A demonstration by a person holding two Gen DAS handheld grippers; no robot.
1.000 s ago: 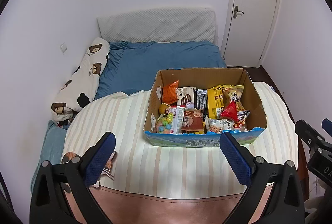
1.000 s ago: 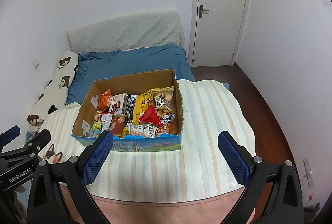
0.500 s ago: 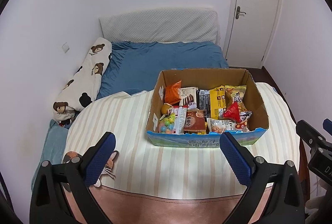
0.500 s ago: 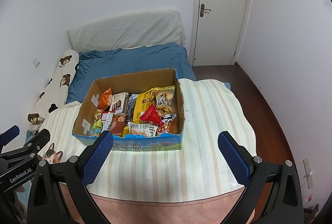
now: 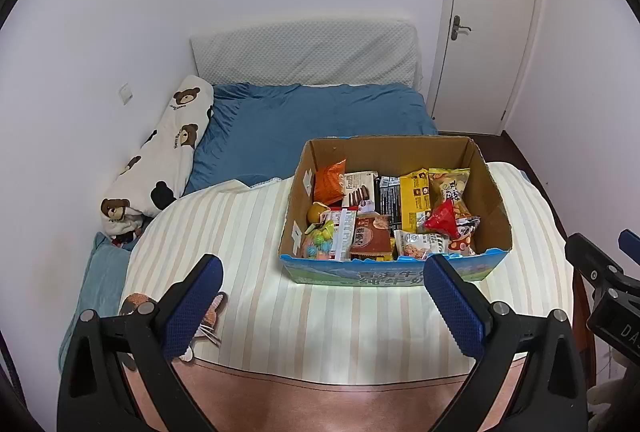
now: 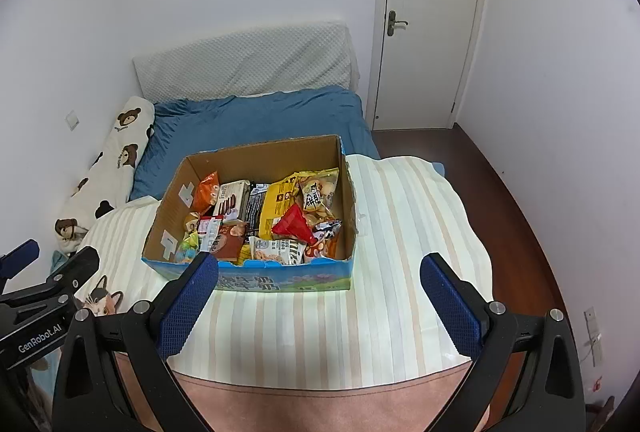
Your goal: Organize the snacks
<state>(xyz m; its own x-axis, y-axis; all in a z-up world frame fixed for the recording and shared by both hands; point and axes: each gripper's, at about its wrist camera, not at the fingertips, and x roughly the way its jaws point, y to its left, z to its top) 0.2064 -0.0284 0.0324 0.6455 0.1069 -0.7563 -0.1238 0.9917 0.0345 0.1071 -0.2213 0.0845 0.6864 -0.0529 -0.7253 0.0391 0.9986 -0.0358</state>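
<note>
An open cardboard box (image 5: pixel 486 183) (image 6: pixel 172 199) with a blue printed front stands on a striped blanket. Several snack packets fill it: an orange bag (image 5: pixel 329 180), a yellow pack (image 5: pixel 414 199) (image 6: pixel 278 201), a red pouch (image 5: pixel 442 220) (image 6: pixel 294 224) and a brown packet (image 5: pixel 370 238). My left gripper (image 5: pixel 322 306) hovers open in front of the box, holding nothing. My right gripper (image 6: pixel 320 306) is open too, nearer the box's right front corner, and empty.
The striped blanket (image 5: pixel 248 232) (image 6: pixel 408 232) covers the near bed end over a pink cover (image 5: pixel 320 400). A bear-print pillow (image 5: pixel 164 159) lies along the left wall, blue bedding (image 5: pixel 312 119) behind the box. A white door (image 6: pixel 428 23) and dark floor (image 6: pixel 512 216) are at right.
Both views have drifted slightly; the box sits a little further right and lower in the left wrist view. Both grippers stay open and empty.
</note>
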